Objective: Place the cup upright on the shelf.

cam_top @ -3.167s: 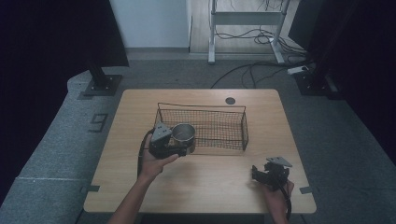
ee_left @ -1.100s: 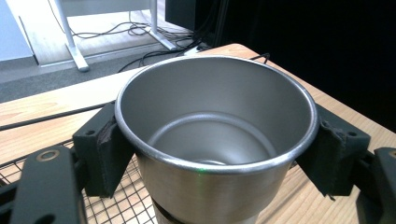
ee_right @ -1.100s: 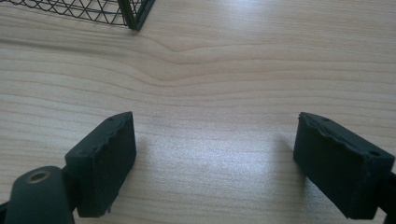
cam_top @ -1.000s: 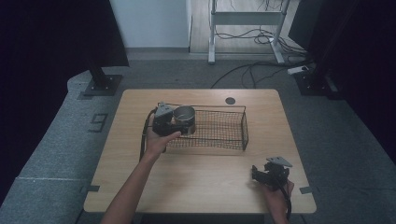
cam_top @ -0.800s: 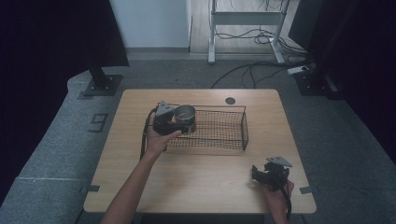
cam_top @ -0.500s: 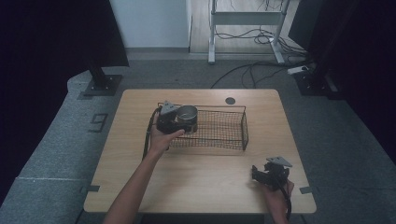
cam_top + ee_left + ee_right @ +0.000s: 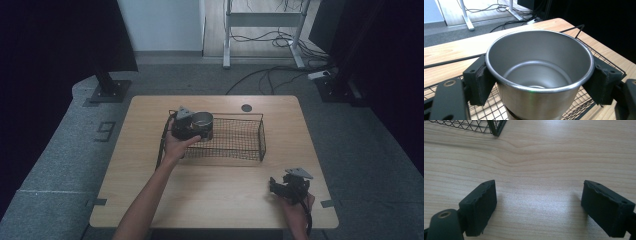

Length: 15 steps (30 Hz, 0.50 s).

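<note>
One steel cup (image 7: 539,75), one wire basket (image 7: 235,139), two tools — left tool (image 7: 539,82) clamps the cup.

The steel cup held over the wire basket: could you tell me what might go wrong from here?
The left gripper clamps the steel cup only at its sides just under the rim, so the smooth metal could slip or tilt. The cup hangs over the wire basket at its left end; lowering it could catch the basket's rim. The right gripper rests open, too far away to help.
</note>
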Motion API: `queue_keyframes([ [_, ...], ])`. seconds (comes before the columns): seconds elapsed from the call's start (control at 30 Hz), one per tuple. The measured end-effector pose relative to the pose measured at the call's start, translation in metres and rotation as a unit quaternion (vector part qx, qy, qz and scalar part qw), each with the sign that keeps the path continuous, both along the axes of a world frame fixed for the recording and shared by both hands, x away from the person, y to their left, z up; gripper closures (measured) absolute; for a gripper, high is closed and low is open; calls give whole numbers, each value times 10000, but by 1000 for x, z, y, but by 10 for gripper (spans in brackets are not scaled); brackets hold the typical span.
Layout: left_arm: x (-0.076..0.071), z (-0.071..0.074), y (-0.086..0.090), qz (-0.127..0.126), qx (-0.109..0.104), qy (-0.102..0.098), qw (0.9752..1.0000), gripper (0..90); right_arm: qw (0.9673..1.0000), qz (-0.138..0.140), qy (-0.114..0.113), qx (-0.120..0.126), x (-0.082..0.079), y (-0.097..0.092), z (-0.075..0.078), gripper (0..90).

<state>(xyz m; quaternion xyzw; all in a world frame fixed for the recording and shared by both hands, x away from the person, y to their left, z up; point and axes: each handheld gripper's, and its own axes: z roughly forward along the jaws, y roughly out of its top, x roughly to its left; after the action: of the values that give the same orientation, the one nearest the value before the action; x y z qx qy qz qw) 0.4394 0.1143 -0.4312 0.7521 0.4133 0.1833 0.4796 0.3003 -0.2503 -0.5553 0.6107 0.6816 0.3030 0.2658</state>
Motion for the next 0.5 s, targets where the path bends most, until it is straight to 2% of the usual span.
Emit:
queue_keyframes([
  [0.5,12,-18,-7,86,80,220,9997,194,10000,-2,-10,5,0,0,0,129],
])
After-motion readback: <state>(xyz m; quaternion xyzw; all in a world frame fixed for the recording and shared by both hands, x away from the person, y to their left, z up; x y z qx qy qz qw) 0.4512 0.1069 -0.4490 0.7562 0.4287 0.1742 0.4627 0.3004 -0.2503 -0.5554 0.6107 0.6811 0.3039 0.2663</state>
